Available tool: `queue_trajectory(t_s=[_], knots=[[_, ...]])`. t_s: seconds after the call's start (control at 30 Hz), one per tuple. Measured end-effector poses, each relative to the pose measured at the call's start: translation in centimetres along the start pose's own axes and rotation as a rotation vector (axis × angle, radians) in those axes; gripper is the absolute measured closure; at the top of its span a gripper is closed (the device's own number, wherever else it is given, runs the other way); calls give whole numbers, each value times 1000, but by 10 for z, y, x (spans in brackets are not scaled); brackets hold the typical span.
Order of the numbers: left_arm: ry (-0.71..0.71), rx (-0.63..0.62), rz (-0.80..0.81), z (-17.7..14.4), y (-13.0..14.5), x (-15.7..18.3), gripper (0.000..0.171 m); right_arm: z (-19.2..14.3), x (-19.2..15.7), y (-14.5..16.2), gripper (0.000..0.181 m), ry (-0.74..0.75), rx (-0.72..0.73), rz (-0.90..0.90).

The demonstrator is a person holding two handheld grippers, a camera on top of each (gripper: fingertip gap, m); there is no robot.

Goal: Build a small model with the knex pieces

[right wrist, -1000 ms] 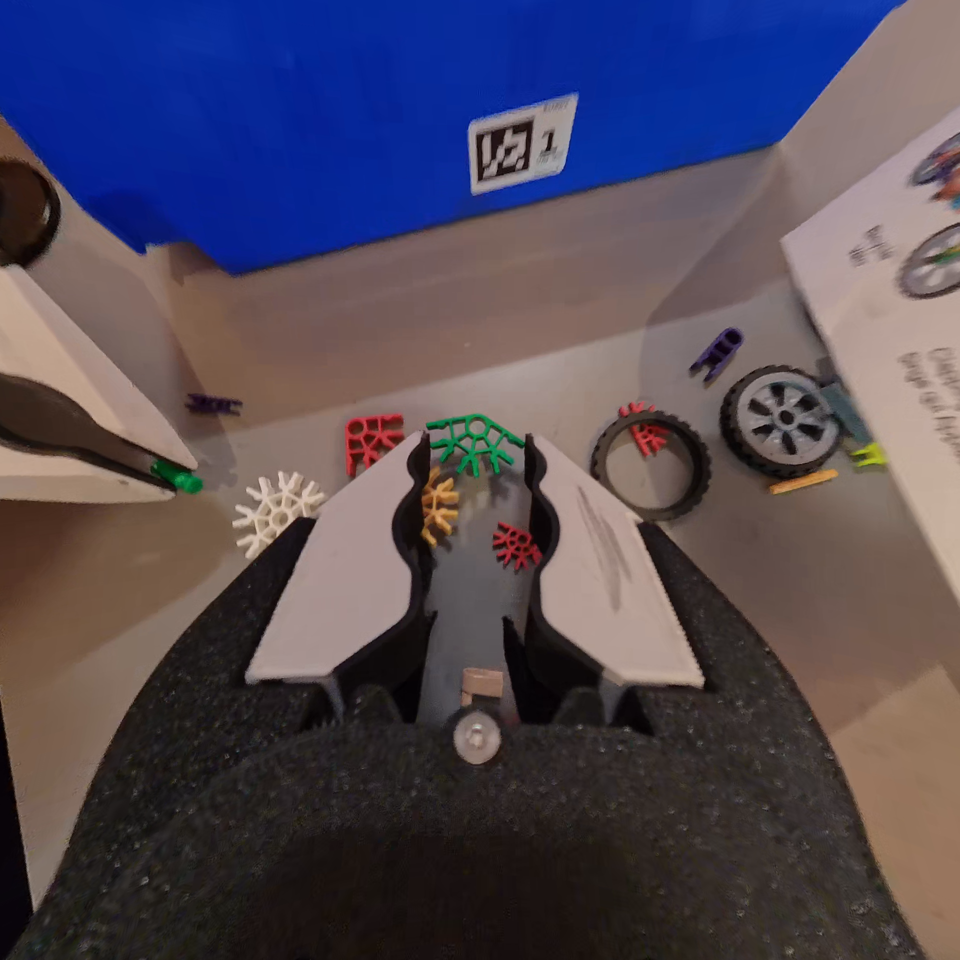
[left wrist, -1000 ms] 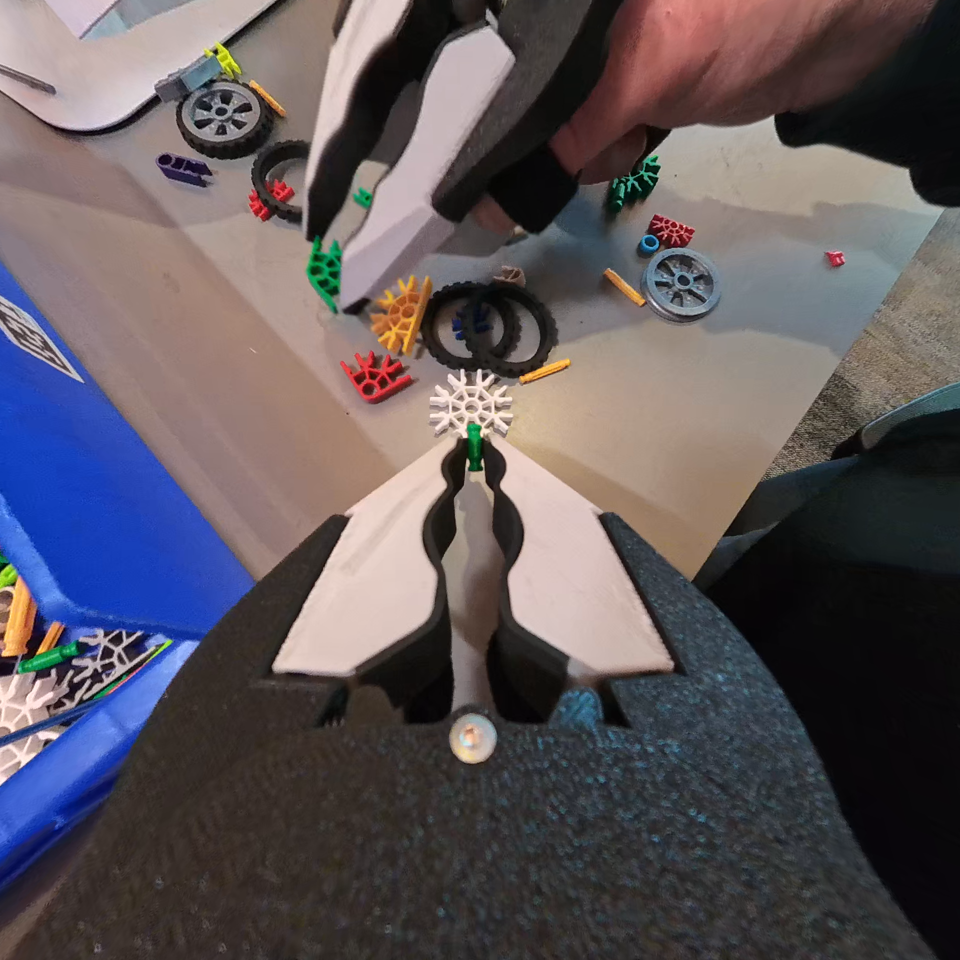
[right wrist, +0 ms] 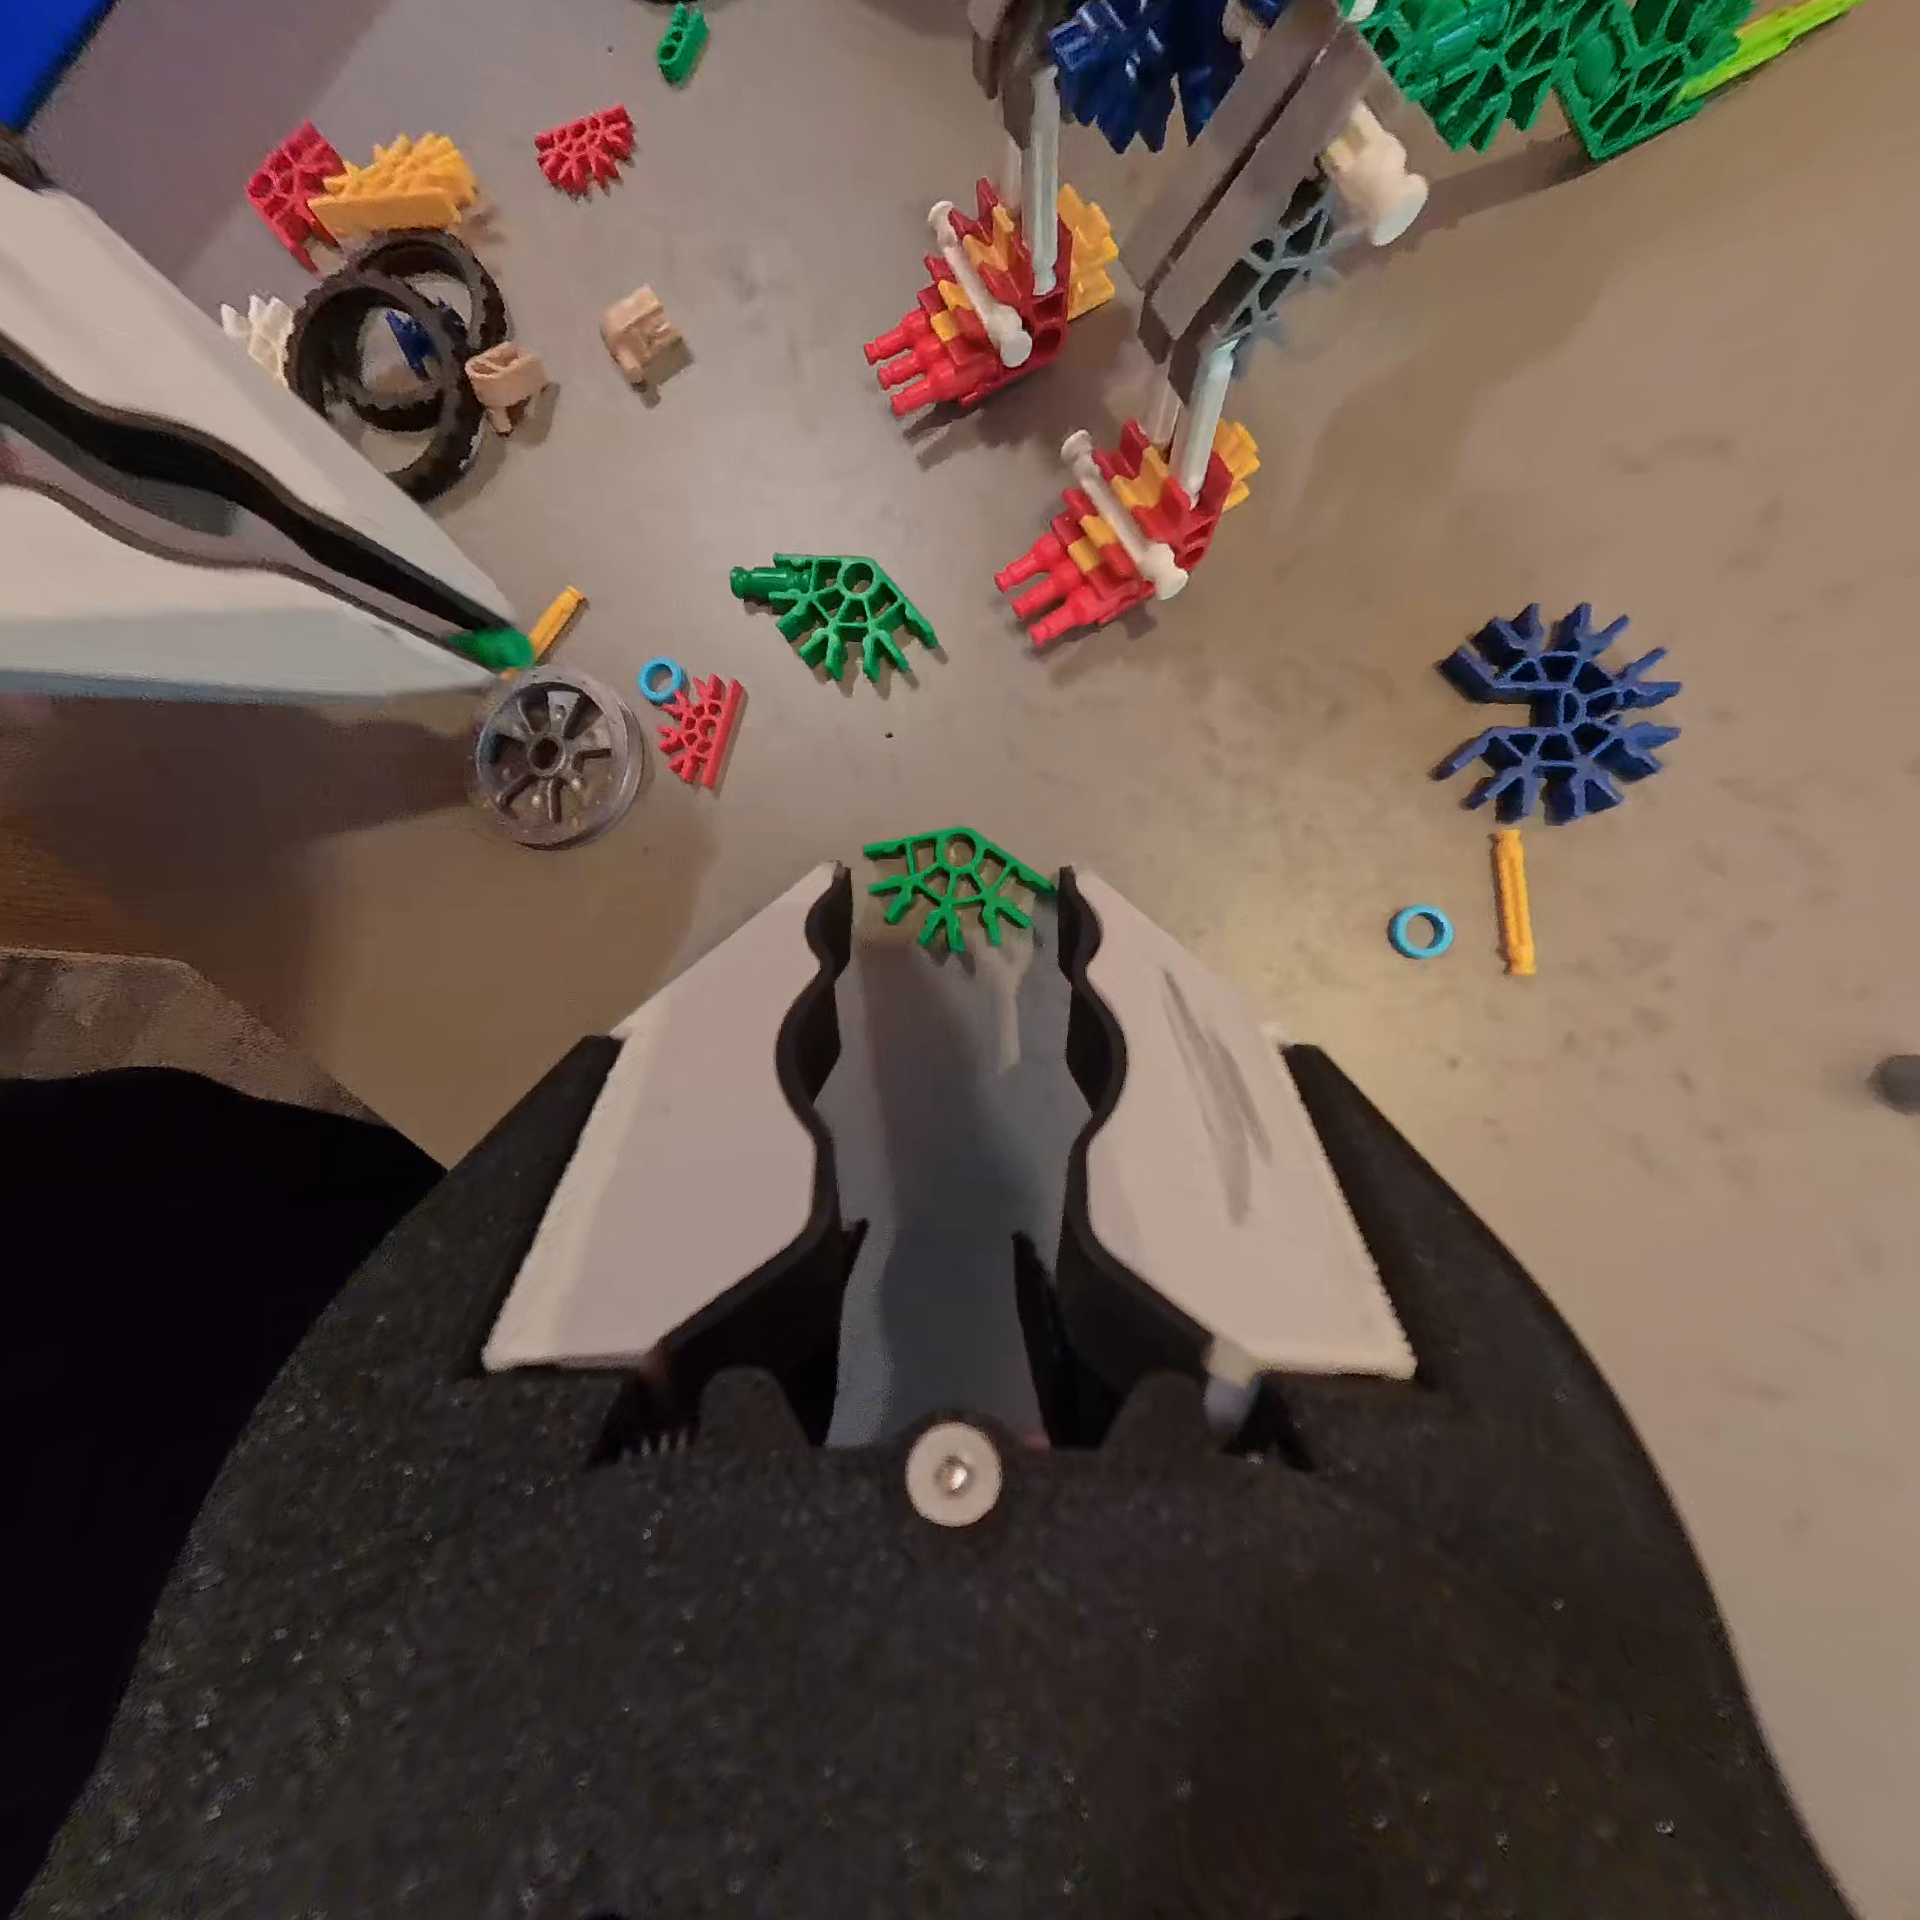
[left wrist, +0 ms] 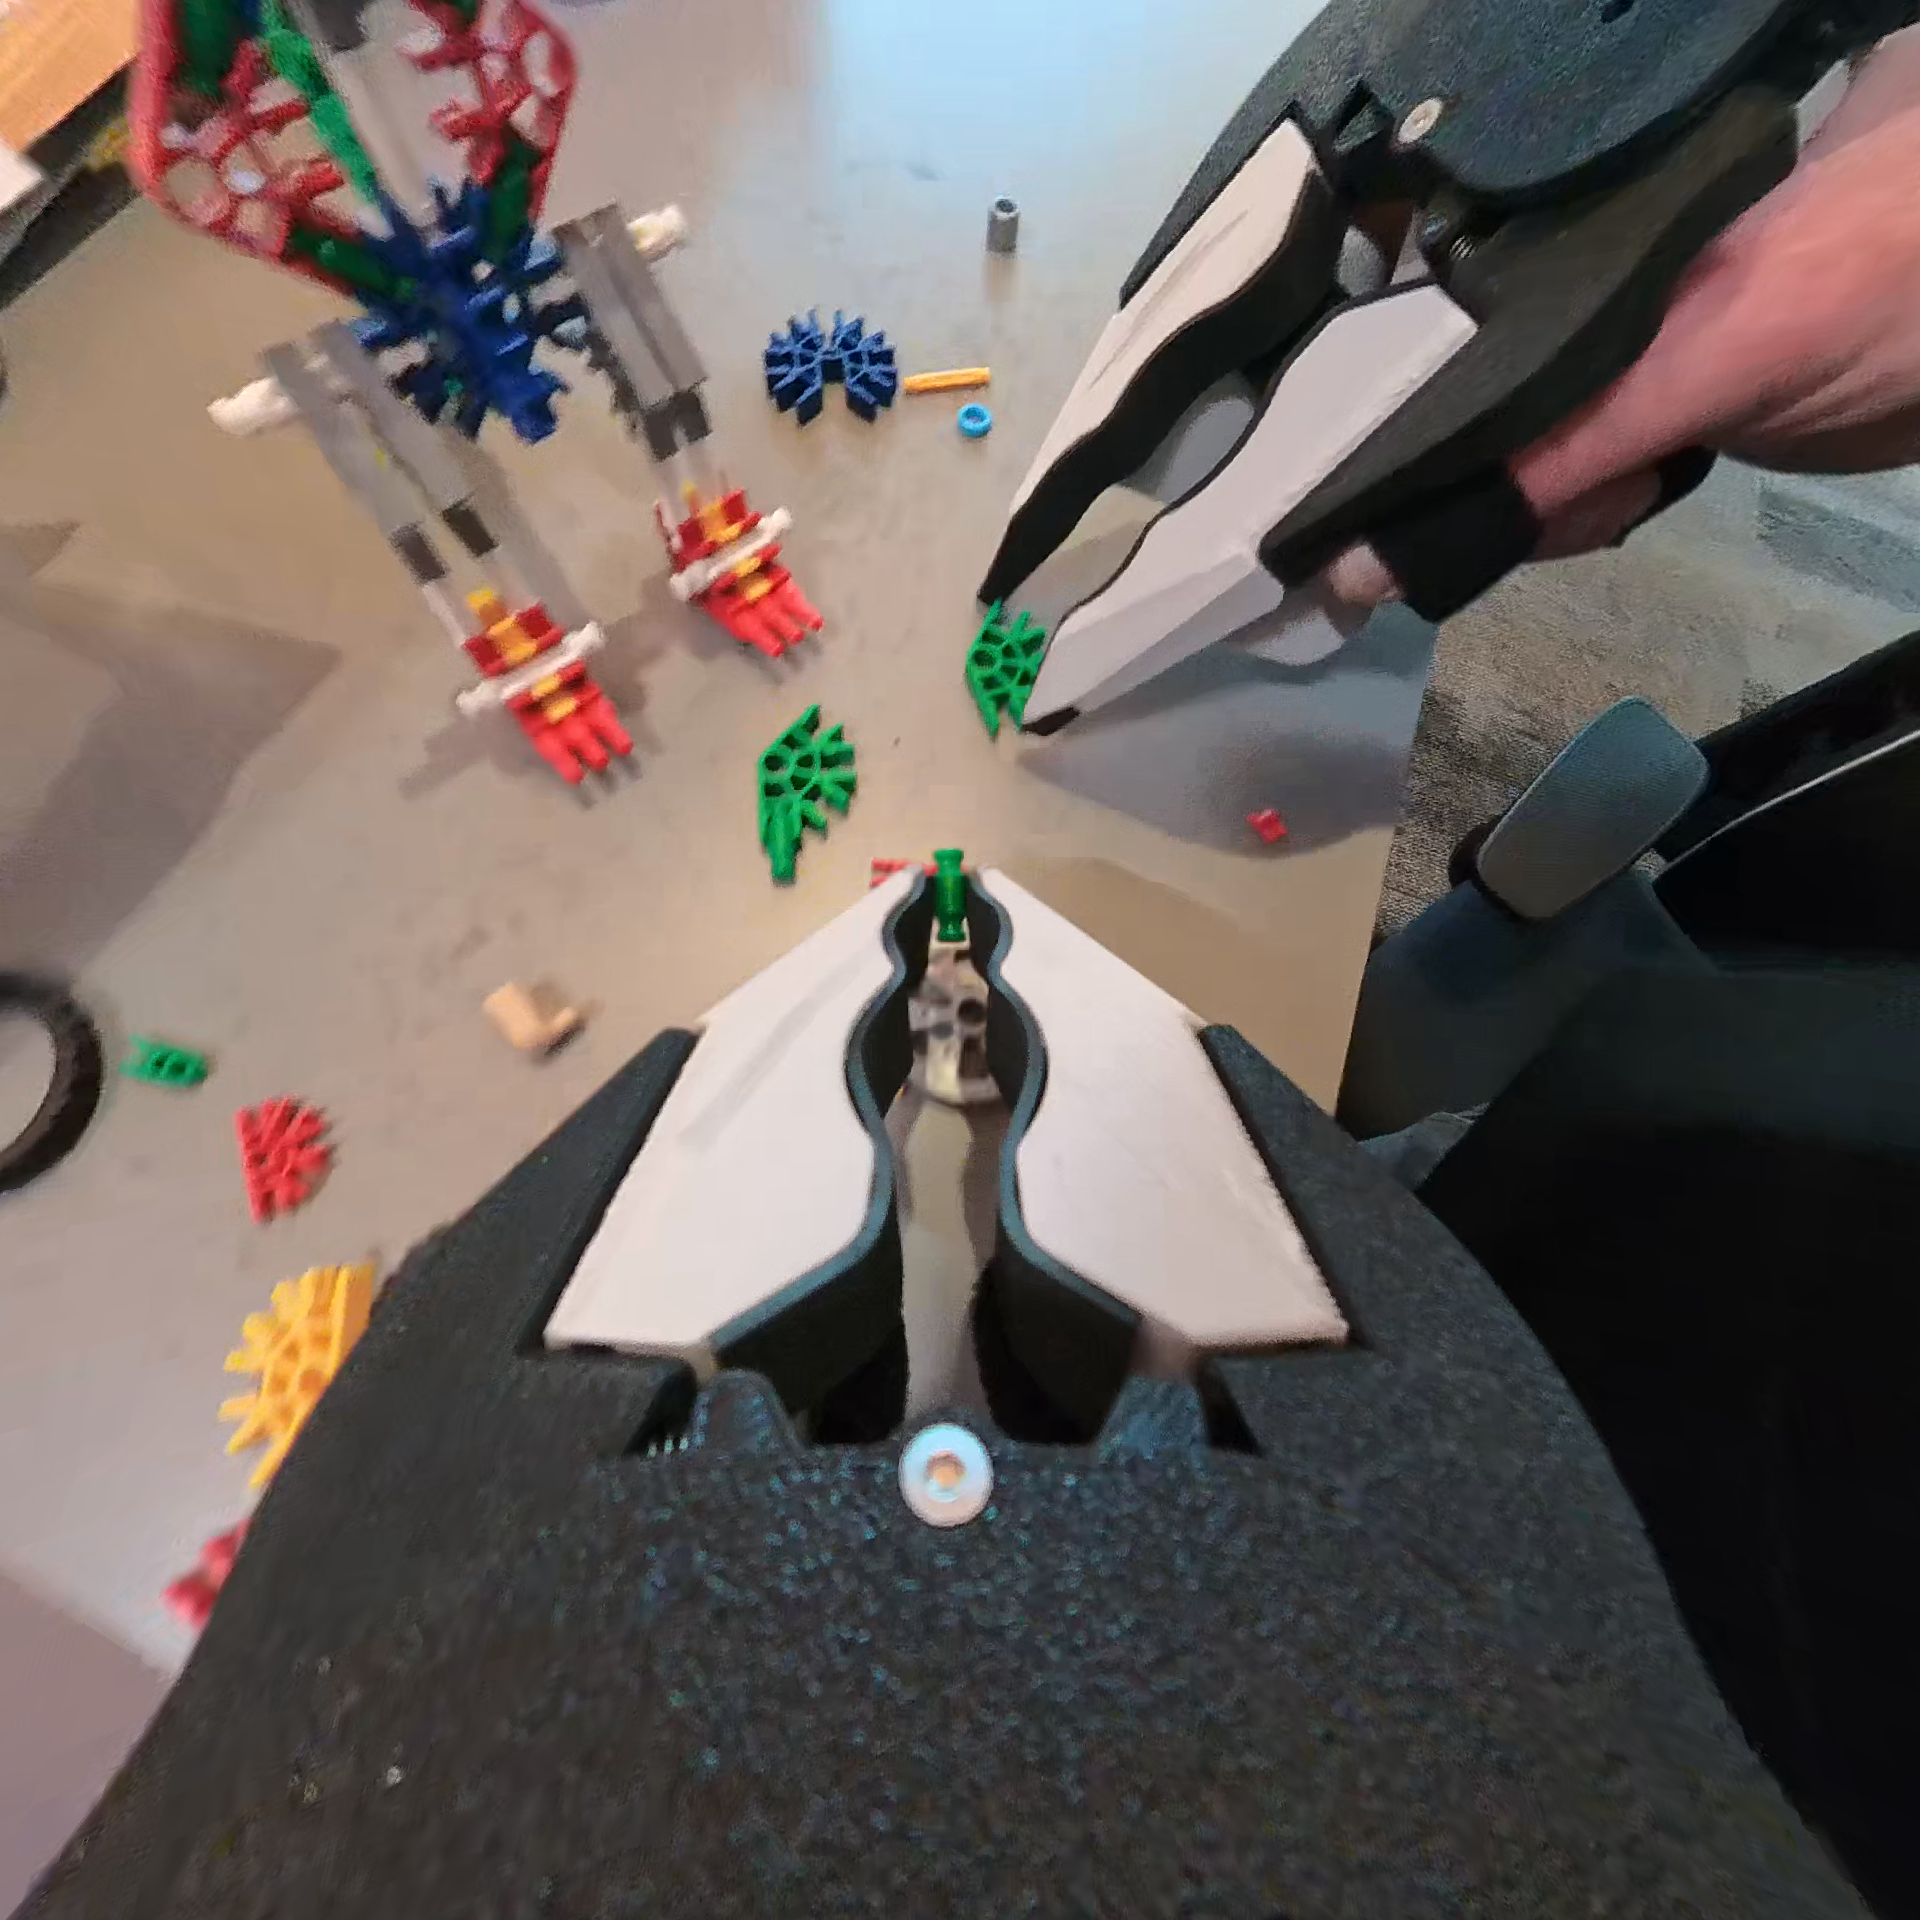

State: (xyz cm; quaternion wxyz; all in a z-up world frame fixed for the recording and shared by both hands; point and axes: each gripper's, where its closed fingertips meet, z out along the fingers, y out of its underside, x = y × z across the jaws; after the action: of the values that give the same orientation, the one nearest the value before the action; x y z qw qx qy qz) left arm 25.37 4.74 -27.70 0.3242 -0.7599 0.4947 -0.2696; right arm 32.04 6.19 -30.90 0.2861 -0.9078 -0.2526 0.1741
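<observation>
A: Left gripper (left wrist: 948, 883)?
B: Jaws pinched on a short green rod (left wrist: 947, 891), above the desk (left wrist: 312, 883).
A: Right gripper (right wrist: 954, 883)?
B: Jaws spread, straddling a green fan connector (right wrist: 954, 885) lying flat; a second green connector (right wrist: 847, 615) lies beyond.

Setting: office or lab-style room used for a construction-toy build. Evidence follows. Smooth grey-beige worktop (right wrist: 1558, 1195) fills most of both views, scattered with plastic building pieces: green fan connectors (right wrist: 847, 613), a blue snowflake connector (right wrist: 1558, 717), black tyres (right wrist: 395, 343) at upper left, a grey wheel hub (right wrist: 551, 753). A part-built model (left wrist: 457, 301) of grey rods and red and yellow connectors stands at upper left of the left wrist view. Grey low-pile carpet (left wrist: 1683, 582) at right edge (commercial type), with a chair armrest (left wrist: 1590, 821) beside the worktop edge. No domestic furnishings identifiable.
</observation>
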Motion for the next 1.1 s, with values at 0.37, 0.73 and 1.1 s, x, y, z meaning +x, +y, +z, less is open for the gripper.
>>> queue_trajectory(t_s=[0.37,0.73,1.1], knots=[[40,-57,29,53,-17,13,168,-12,9,4,148,-87,21,-95],[13,-115,15,64,-12,10,168,-2,7,2,156,-84,5,-86],[-10,-131,54,65,-12,3,168,-3,6,3,155,-88,-2,-54]])
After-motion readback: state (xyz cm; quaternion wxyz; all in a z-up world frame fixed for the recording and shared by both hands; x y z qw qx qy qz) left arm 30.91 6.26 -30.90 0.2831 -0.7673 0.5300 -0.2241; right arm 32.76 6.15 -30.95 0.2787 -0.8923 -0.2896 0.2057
